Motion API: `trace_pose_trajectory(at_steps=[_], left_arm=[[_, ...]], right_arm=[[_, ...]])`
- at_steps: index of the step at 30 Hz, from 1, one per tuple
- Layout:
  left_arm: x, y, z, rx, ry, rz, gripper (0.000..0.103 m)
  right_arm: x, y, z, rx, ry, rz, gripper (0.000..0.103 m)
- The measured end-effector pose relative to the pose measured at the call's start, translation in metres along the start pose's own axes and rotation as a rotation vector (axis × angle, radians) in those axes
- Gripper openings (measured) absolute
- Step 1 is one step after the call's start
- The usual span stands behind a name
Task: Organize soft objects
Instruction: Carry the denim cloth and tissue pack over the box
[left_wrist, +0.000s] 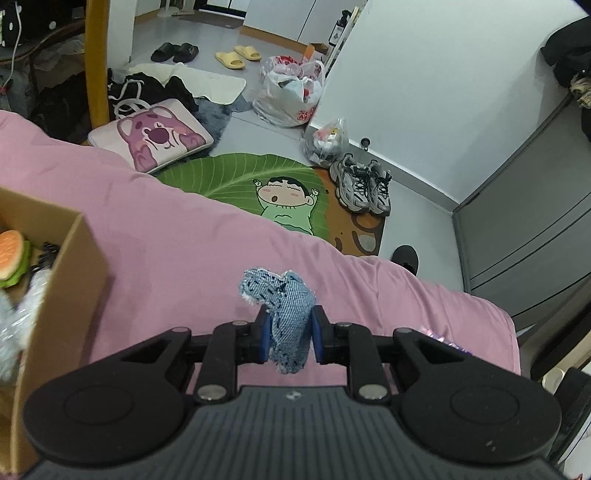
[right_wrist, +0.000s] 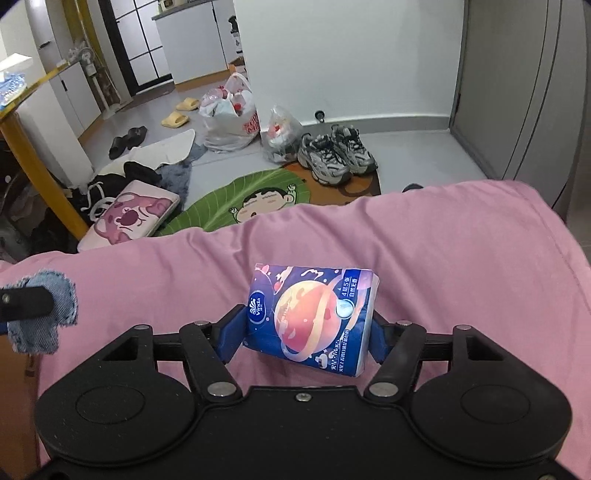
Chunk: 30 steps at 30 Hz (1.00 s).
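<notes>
My left gripper (left_wrist: 289, 334) is shut on a frayed blue denim piece (left_wrist: 286, 306), held above the pink bedcover (left_wrist: 184, 240). A cardboard box (left_wrist: 62, 280) stands at the left, with a burger-shaped toy (left_wrist: 13, 256) and something fluffy and grey inside. In the right wrist view my right gripper (right_wrist: 308, 334) is shut on a blue tissue pack (right_wrist: 312, 314) printed with a planet, over the pink bedcover (right_wrist: 424, 251). The denim piece (right_wrist: 40, 310) and a left finger (right_wrist: 26, 304) show at the left edge of that view.
Beyond the bed's edge the floor holds a green leaf mat (left_wrist: 258, 177), a pink bear cushion (left_wrist: 155, 134), grey sneakers (left_wrist: 362, 182), plastic bags (left_wrist: 291, 92), slippers and a clothes heap. A grey cabinet (left_wrist: 532, 229) stands right; a yellow table leg (left_wrist: 96, 59) left.
</notes>
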<state>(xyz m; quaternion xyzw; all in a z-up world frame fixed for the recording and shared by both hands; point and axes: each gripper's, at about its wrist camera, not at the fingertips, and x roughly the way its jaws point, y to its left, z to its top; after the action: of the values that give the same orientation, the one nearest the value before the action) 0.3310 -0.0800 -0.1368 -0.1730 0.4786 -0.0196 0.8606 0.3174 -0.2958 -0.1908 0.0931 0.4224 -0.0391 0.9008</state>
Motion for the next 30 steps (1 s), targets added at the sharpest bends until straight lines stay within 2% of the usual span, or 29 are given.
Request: trace_pose_trajectory(at_steps=[5, 13, 30], left_arm=[[-0.028, 0.010, -0.006, -0.021, -0.021, -0.005, 0.021], [-0.069, 0.021, -0.007, -0.009, -0.090, -0.023, 0.021], [-0.130, 0.089, -0.010, -0.067, -0.172, -0.002, 0.021]], right_arm=[[-0.027, 0.009, 0.003, -0.046, -0.043, 0.013, 0.064], [-0.068, 0.024, 0.000, -0.050, -0.092, 0.055, 0.064], [-0.118, 0.080, -0.005, -0.109, -0.129, 0.142, 0.064]])
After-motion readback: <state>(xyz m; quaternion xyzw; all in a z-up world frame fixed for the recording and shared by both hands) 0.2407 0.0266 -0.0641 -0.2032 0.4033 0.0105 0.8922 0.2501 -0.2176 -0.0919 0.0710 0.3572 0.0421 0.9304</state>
